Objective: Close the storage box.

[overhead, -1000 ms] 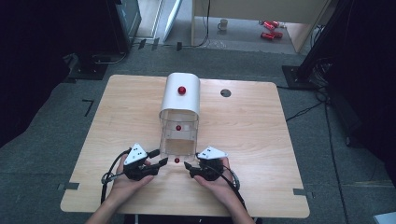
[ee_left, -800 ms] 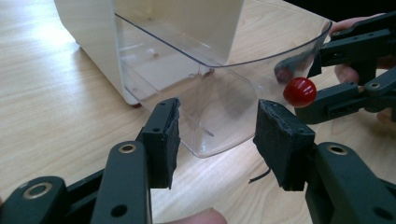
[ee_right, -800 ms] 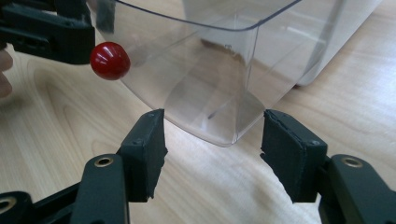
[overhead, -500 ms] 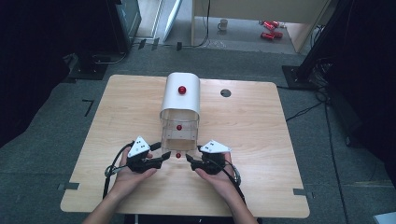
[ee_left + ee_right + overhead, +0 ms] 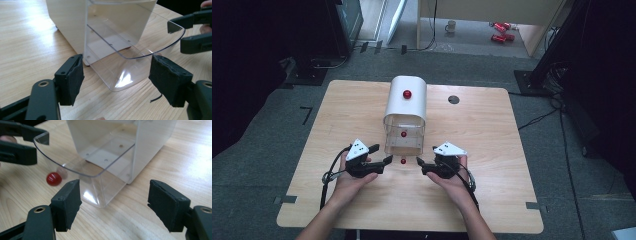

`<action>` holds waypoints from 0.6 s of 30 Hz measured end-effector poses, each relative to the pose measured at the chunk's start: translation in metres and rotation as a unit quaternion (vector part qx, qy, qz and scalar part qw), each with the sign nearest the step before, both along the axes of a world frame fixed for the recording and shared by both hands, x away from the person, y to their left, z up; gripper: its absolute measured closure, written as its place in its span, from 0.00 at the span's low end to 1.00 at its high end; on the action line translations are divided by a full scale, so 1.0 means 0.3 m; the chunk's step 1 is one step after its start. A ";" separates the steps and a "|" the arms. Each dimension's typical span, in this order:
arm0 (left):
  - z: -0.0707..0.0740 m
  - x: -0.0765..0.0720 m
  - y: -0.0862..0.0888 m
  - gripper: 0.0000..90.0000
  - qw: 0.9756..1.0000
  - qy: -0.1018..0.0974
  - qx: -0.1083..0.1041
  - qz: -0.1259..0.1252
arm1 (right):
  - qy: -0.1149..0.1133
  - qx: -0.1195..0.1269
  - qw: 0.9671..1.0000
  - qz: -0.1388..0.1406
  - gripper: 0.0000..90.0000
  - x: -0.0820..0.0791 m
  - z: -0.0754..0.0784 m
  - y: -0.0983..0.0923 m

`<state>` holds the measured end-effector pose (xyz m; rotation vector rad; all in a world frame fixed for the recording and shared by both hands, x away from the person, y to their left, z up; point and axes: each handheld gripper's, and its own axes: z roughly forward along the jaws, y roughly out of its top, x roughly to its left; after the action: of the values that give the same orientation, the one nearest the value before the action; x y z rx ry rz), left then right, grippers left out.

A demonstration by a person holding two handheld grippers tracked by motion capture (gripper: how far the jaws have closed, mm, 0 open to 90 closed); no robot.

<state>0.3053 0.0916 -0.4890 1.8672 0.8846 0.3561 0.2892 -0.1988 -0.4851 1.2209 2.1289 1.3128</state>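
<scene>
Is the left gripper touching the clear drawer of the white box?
Apart. In the left gripper view, the left gripper stands open, and bare table shows between each pad and the clear drawer.

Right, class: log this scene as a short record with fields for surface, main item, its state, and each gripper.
surface: wooden table
main item: white box with a red knob on top
state: its clear drawer is pulled out toward the person
left gripper: open, jaws just been opening, nothing between them
right gripper: open, jaws just been opening, nothing between them
</scene>
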 end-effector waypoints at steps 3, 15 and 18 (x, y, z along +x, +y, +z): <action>0.000 -0.003 -0.013 0.34 1.000 -0.005 0.004 -0.004 | -0.019 0.026 0.999 0.001 0.42 -0.003 0.025 -0.007; -0.020 -0.017 -0.041 0.38 1.000 0.001 0.014 0.003 | -0.031 0.059 0.996 -0.052 0.67 0.074 0.062 0.017; -0.024 -0.018 -0.046 0.38 1.000 0.003 0.013 0.006 | -0.029 0.047 0.996 -0.076 0.72 0.108 0.045 0.050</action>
<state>0.2998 0.0780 -0.4960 1.8897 0.8988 0.3706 0.3216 -0.1837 -0.4716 1.3373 1.9127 1.3760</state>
